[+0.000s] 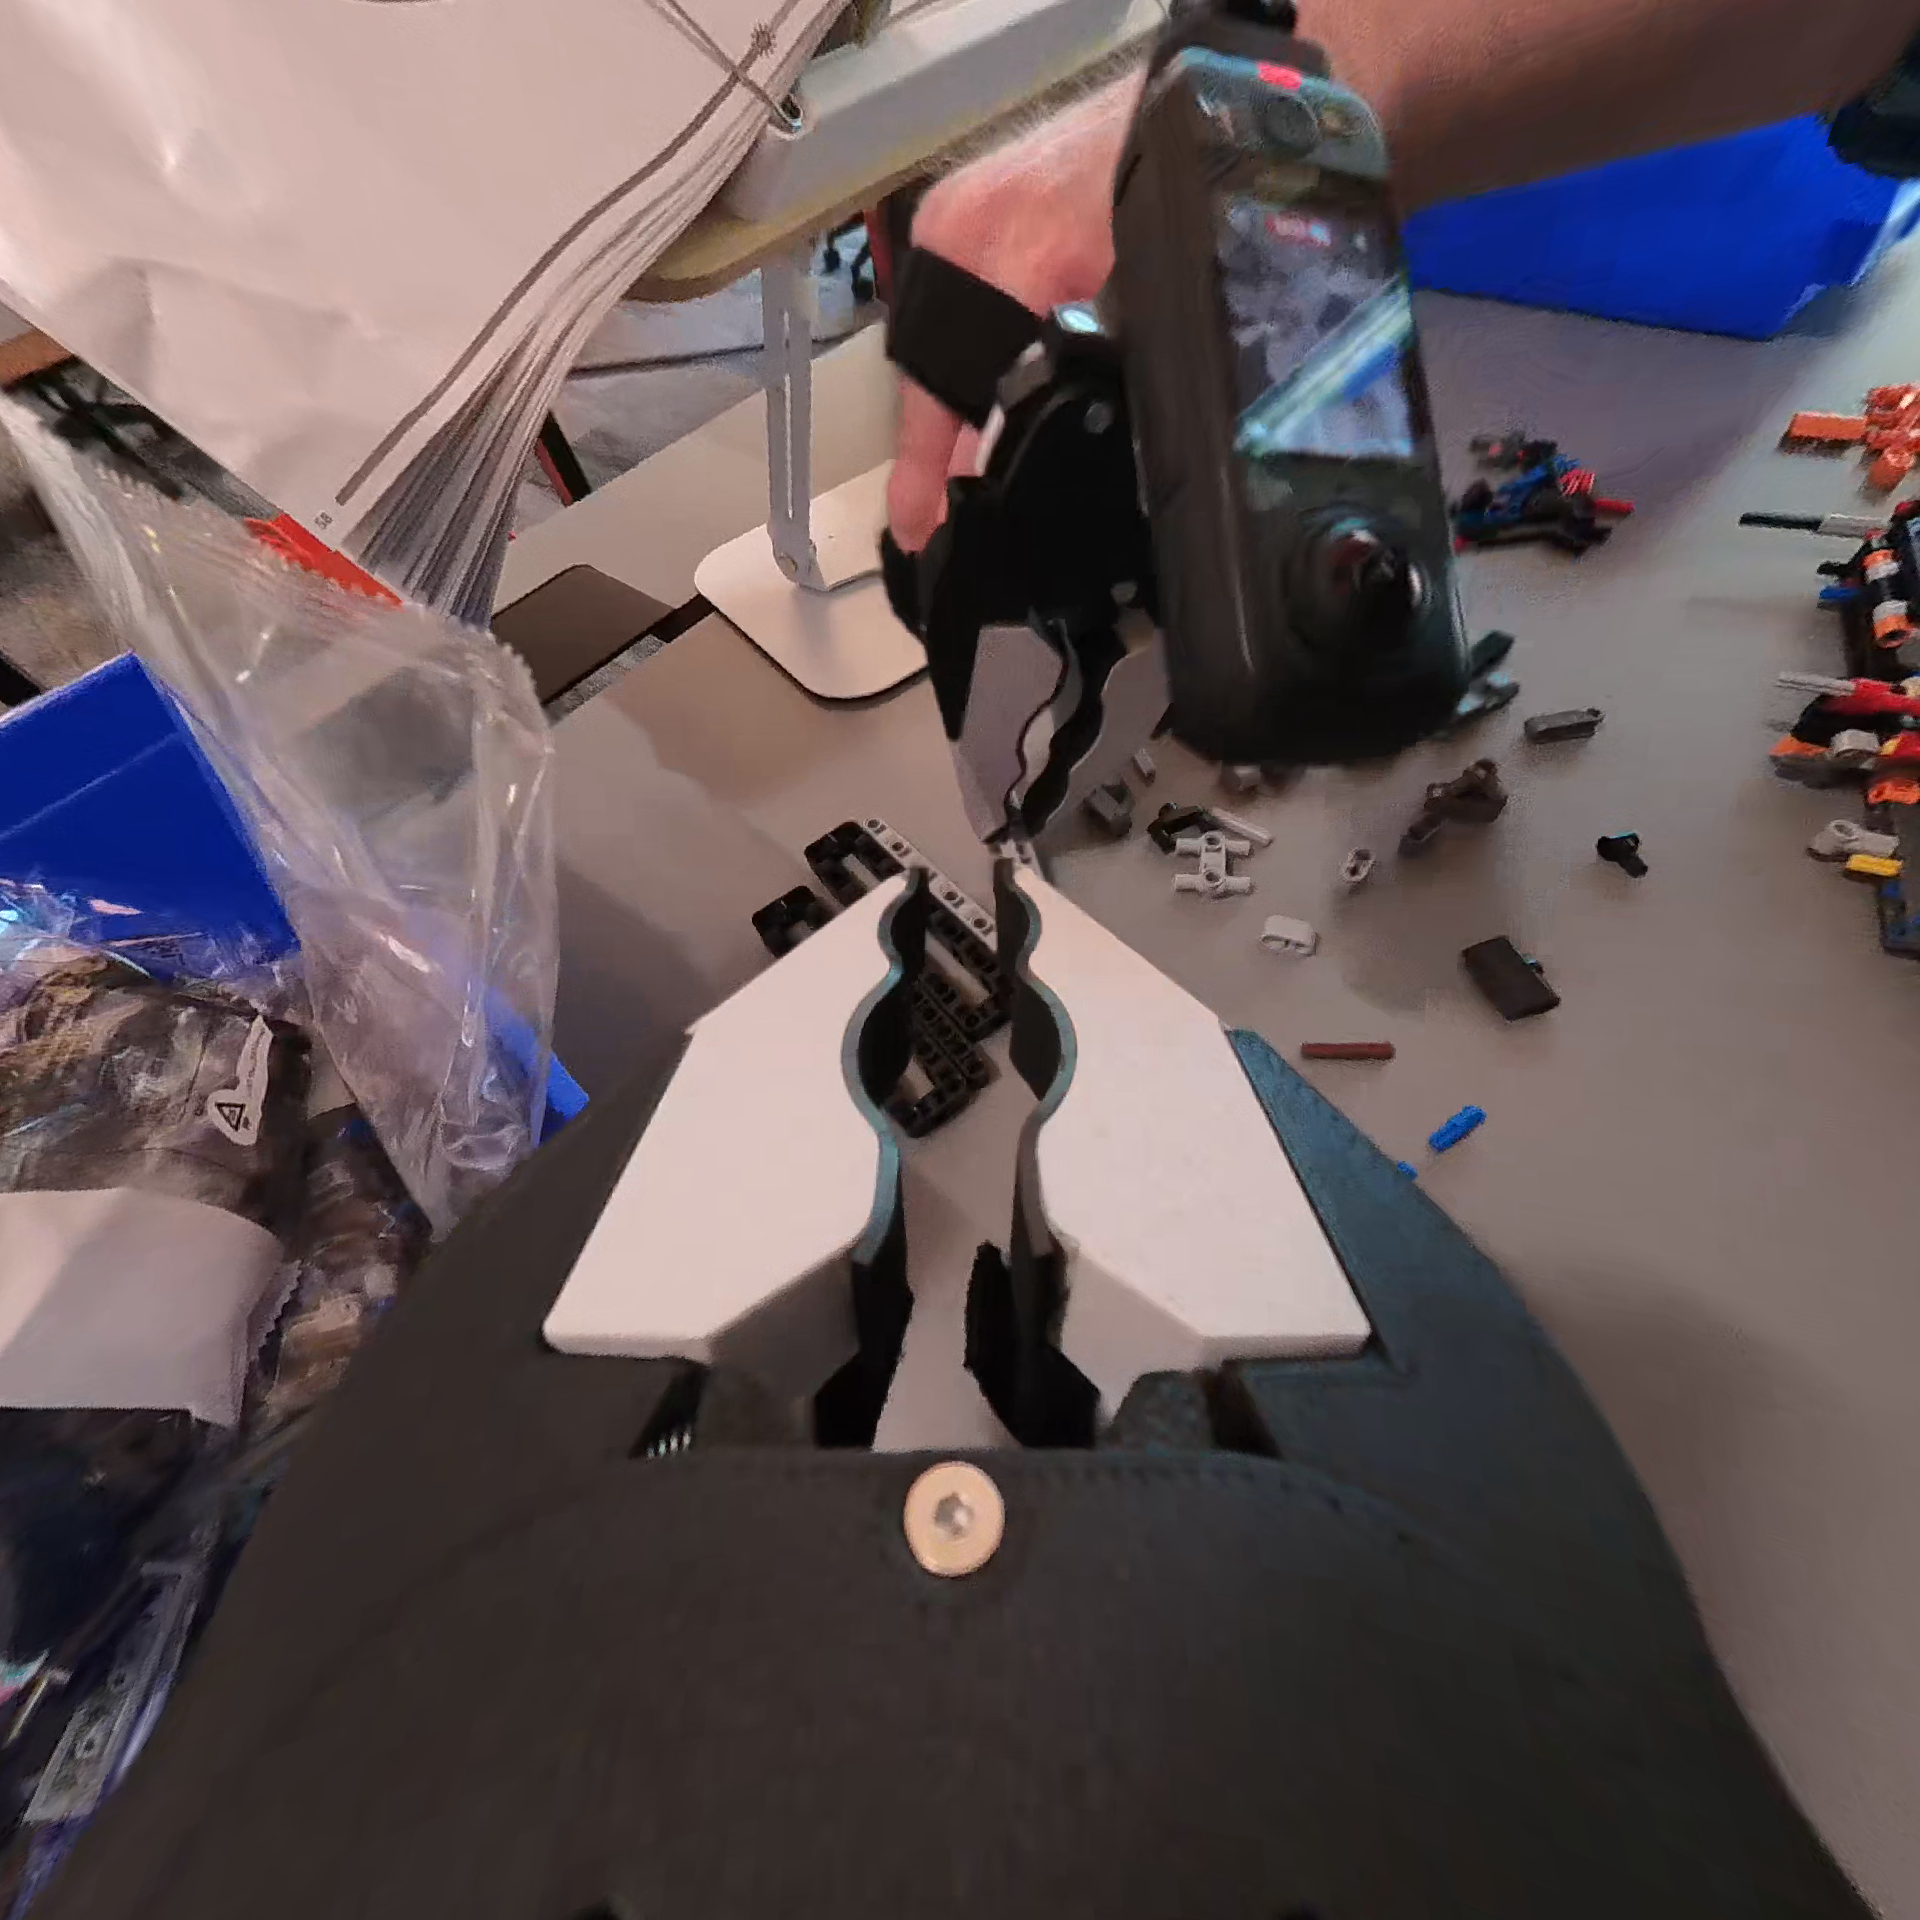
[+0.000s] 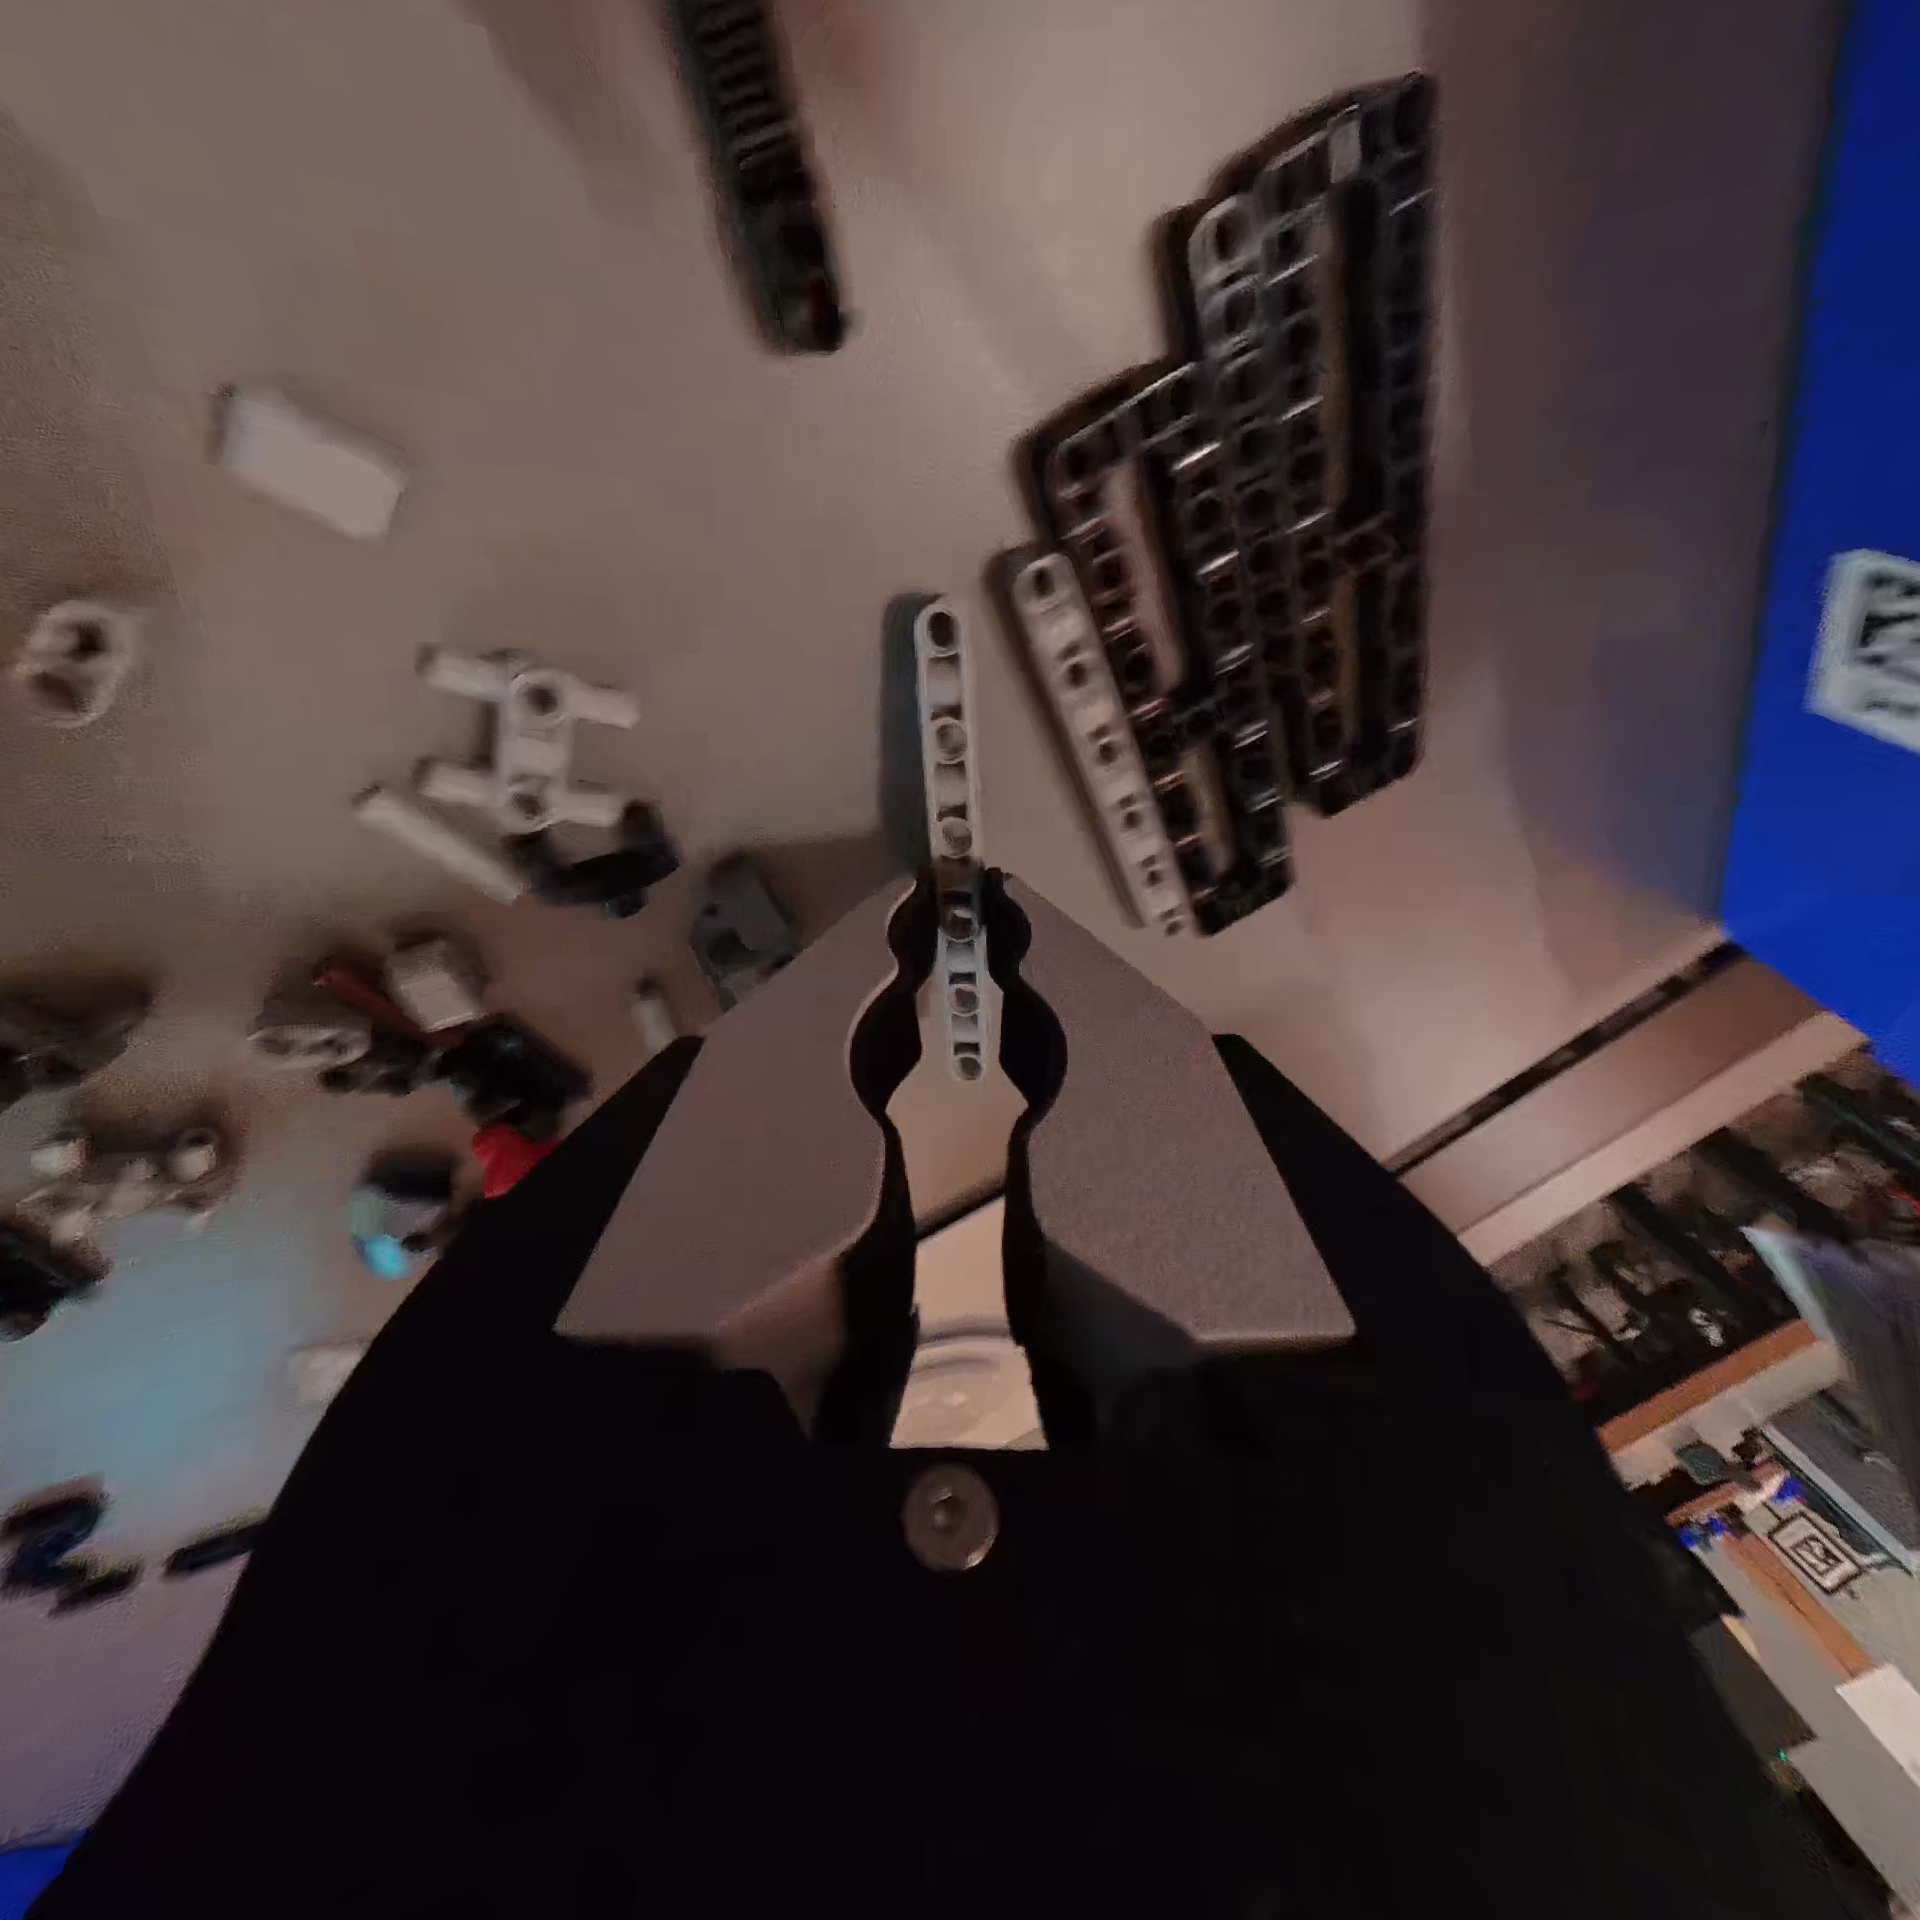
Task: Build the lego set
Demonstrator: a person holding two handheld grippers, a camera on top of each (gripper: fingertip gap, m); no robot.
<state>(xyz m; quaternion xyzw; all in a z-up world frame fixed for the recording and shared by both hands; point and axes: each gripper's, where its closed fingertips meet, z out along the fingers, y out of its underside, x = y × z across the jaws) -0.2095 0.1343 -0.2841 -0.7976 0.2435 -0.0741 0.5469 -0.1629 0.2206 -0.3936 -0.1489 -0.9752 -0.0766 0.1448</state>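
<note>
A: Right gripper (image 2: pixel 958 883) was down over the table (image 2: pixel 623 520), and its jaws were pinched tight on a thin light-grey beam (image 2: pixel 954 790) with a row of holes. Most of that beam stuck out past the tips, and it threw a shadow on the table below.

B: And the left gripper (image 1: pixel 956 888)?

A: Jaws stood narrowly apart, nothing between them. Through the gap you could see the black frame assembly (image 1: pixel 940 1023) lying flat on the table, with a grey beam along its edge.

B: Where did that assembly sit for the right-hand camera?

A: Just right of the held beam, apart from it: the black frame assembly (image 2: pixel 1278 540), blurred. The blue bin (image 2: pixel 1829 416) stood beyond it.

B: Loose parts?

A: Plenty. Grey connectors (image 2: pixel 520 748) to the left of the beam, and a black strip (image 2: pixel 764 177) farther up. From the left camera, orange and red pieces (image 1: pixel 1860 665) lay at the far right edge, and a clear plastic bag (image 1: pixel 343 790) sat at left. A hand (image 1: pixel 997 281) held the right gripper from above.
</note>
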